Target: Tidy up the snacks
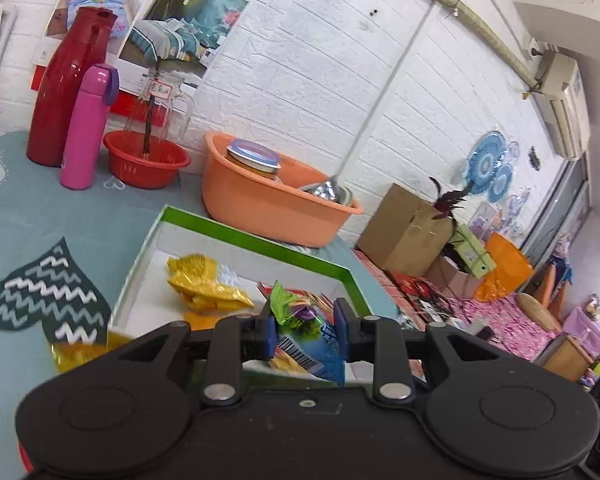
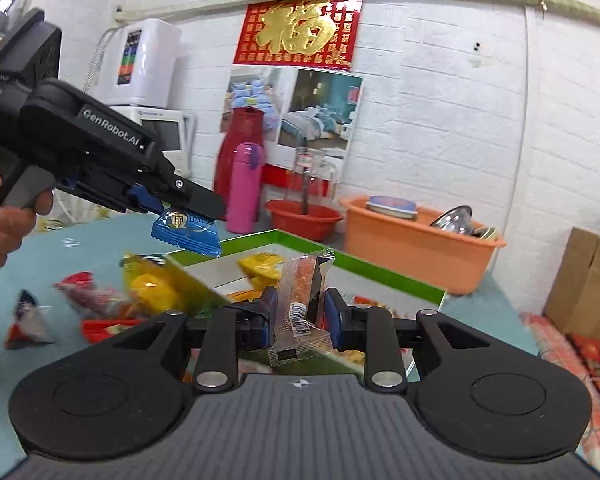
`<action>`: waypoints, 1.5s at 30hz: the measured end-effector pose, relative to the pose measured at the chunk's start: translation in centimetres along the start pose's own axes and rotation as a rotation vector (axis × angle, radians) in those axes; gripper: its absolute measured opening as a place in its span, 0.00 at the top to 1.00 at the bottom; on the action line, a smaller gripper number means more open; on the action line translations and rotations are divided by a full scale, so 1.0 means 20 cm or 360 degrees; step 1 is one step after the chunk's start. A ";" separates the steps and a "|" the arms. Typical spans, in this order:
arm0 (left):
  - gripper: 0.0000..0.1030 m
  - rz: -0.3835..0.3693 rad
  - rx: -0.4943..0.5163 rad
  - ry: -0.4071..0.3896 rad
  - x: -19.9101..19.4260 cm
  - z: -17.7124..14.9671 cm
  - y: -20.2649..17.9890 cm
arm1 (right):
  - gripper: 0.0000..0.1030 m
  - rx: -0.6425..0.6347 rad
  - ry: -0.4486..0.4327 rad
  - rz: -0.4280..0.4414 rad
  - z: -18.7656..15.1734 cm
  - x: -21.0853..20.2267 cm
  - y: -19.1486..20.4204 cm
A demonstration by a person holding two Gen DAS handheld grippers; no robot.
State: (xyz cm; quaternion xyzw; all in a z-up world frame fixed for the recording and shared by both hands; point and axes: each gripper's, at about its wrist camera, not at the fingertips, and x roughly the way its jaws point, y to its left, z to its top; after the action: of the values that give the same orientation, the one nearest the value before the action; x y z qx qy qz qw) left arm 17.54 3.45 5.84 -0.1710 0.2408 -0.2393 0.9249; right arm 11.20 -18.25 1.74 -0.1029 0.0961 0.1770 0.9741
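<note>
My left gripper (image 1: 305, 330) is shut on a blue snack packet (image 1: 320, 350) and holds it above the near edge of the green-rimmed box (image 1: 236, 236). The right wrist view shows that gripper (image 2: 188, 210) with the blue packet (image 2: 186, 234) hanging from it. Yellow packets (image 1: 204, 284) lie inside the box. My right gripper (image 2: 298, 316) is shut on a clear packet with orange filling (image 2: 300, 304), held above the box (image 2: 380, 276). Loose snacks, one yellow (image 2: 156, 284) and one red (image 2: 88, 292), lie on the table left of the box.
On the teal tablecloth (image 1: 40, 216) stand a red thermos (image 1: 68, 84), a pink bottle (image 1: 86, 128), a red bowl (image 1: 148, 160) and an orange basin (image 1: 272, 200) with dishes, all near the white wall. A cardboard box (image 1: 408, 228) stands beyond the table's right edge.
</note>
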 end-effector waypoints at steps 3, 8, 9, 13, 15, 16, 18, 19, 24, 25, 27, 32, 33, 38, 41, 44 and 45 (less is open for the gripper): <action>0.63 0.0018 -0.0030 0.0014 0.10 0.05 0.05 | 0.56 -0.0035 0.0017 -0.0033 0.00 0.10 -0.01; 0.63 0.0068 -0.0055 0.0020 0.22 0.10 0.11 | 0.56 -0.0053 0.0047 -0.0048 0.01 0.22 -0.03; 0.63 0.0078 -0.0059 0.0027 0.24 0.10 0.13 | 0.56 -0.0057 0.0053 -0.0055 0.01 0.24 -0.03; 0.52 0.0113 -0.0050 0.0025 0.31 0.11 0.17 | 0.51 -0.0078 0.0061 -0.0100 0.01 0.30 -0.04; 0.00 0.0129 -0.0050 0.0020 0.32 0.10 0.18 | 0.21 -0.0126 0.0063 -0.0125 0.00 0.31 -0.03; 0.00 0.0138 -0.0069 0.0018 0.31 0.09 0.18 | 0.00 -0.0142 0.0045 -0.0144 0.00 0.30 -0.01; 0.00 0.0150 -0.0083 -0.0009 0.28 0.07 0.18 | 0.00 -0.0179 -0.0052 -0.0173 -0.02 0.26 0.01; 0.00 0.0138 -0.0074 -0.0007 0.27 0.06 0.18 | 0.00 -0.0210 -0.0059 -0.0165 -0.01 0.25 0.02; 0.00 0.0113 -0.0076 0.0001 0.16 0.04 0.13 | 0.00 -0.0223 -0.0100 -0.0151 0.00 0.16 0.06; 0.00 0.0107 -0.0076 -0.0011 0.13 0.04 0.12 | 0.00 -0.0225 -0.0115 -0.0149 0.01 0.14 0.06; 0.00 0.0091 -0.0087 -0.0032 0.07 0.04 0.09 | 0.00 -0.0228 -0.0145 -0.0151 0.02 0.08 0.07; 0.00 0.0056 -0.0080 -0.0062 -0.10 0.00 -0.01 | 0.00 -0.0232 -0.0226 -0.0171 0.03 -0.09 0.09; 0.00 0.0056 -0.0073 -0.0068 -0.13 -0.01 -0.03 | 0.00 -0.0232 -0.0243 -0.0174 0.03 -0.13 0.09; 0.00 0.0042 -0.0093 -0.0065 -0.30 -0.14 -0.08 | 0.00 -0.0223 -0.0292 -0.0173 0.01 -0.29 0.12; 0.00 0.0050 -0.0130 -0.0045 -0.37 -0.24 -0.09 | 0.00 -0.0215 -0.0280 -0.0171 -0.03 -0.38 0.14; 0.00 0.0008 -0.0173 0.0021 -0.42 -0.36 -0.07 | 0.00 -0.0210 -0.0232 -0.0143 -0.09 -0.45 0.14; 0.00 0.0003 -0.0190 0.0051 -0.43 -0.39 -0.06 | 0.00 -0.0209 -0.0199 -0.0126 -0.11 -0.46 0.15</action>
State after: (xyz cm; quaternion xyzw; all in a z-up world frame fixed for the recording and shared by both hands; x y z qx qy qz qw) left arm 6.40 5.39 3.00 -0.2216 0.2697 -0.2265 0.9093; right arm 1.28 -19.08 1.13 -0.1588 0.0193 0.1503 0.9756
